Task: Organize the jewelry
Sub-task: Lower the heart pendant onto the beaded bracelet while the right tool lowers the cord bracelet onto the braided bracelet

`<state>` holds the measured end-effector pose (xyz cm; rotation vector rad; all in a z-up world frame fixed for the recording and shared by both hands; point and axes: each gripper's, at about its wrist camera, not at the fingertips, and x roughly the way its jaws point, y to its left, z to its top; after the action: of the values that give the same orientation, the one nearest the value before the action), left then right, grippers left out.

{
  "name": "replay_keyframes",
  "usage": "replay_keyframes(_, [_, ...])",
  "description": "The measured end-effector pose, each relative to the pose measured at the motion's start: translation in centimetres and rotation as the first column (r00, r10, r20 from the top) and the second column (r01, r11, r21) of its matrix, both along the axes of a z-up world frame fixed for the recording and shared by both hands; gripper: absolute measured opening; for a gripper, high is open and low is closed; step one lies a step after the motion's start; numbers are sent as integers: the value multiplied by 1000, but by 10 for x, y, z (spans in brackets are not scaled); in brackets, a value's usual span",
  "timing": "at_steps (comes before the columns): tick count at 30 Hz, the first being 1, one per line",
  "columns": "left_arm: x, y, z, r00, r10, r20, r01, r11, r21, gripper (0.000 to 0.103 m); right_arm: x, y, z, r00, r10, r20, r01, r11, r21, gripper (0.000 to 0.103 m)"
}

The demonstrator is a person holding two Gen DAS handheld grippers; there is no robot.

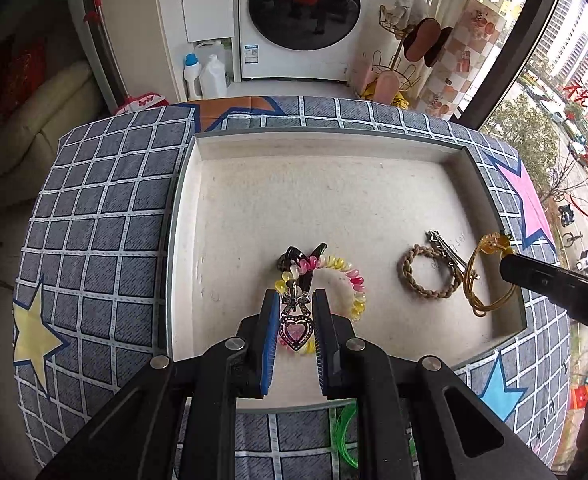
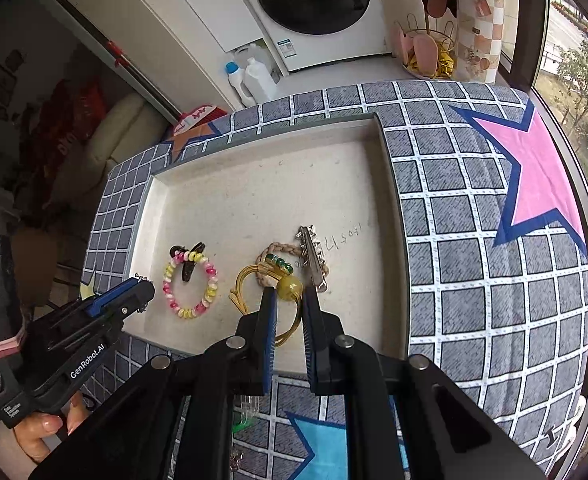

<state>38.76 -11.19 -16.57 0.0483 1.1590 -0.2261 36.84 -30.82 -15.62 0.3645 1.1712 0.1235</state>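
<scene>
A white tray [image 1: 325,134] with a grey rim lies on a checked cloth. My left gripper [image 1: 295,297] is shut on a dark heart pendant with a bow [image 1: 295,330], held over a pink and yellow spiral hair tie [image 1: 343,270] and a black hair clip [image 1: 294,254]. My right gripper [image 2: 290,295] is shut on a yellow cord bracelet [image 2: 242,280] by its yellow bead [image 2: 290,287]. It hangs over a braided rope ring [image 2: 282,247] and a silver spiked clip [image 2: 313,258]. The right gripper [image 1: 507,261] enters the left wrist view from the right.
The tray's [image 2: 262,130] far half holds nothing. A green plastic ring [image 1: 345,432] lies on the checked cloth [image 1: 94,240] in front of the tray. A hand [image 2: 42,432] holds the left gripper [image 2: 144,285]. A washing machine [image 1: 301,12] and bottles [image 1: 206,76] stand beyond.
</scene>
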Motion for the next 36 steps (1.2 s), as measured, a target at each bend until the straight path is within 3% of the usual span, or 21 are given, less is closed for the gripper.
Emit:
replay_keyframes(10, [13, -7, -21, 1000, 3, -13, -2, 998, 64, 29, 33, -3, -24, 999, -3, -37, 2, 1000, -30, 13])
replay_keyframes(23, [13, -13, -27, 1000, -8, -19, 11, 992, 125, 29, 35, 3, -36, 998, 27, -59, -31, 998, -59, 14])
replay_keyframes(25, [13, -15, -27, 1000, -13, -17, 15, 990, 139, 29, 35, 3, -38, 997, 25, -68, -29, 998, -57, 20])
replay_keyframes(27, [13, -16, -28, 1000, -13, -18, 16, 989, 148, 29, 34, 1, -38, 998, 17, -65, -20, 998, -57, 45])
replay_keyframes(28, [13, -17, -28, 1000, -15, -19, 17, 988, 154, 29, 33, 1, -38, 998, 14, -61, -17, 998, -54, 48])
replay_keyframes(36, [13, -20, -25, 1000, -18, -14, 20, 983, 181, 29, 29, -6, -29, 999, 1, -39, -2, 1000, -19, 48])
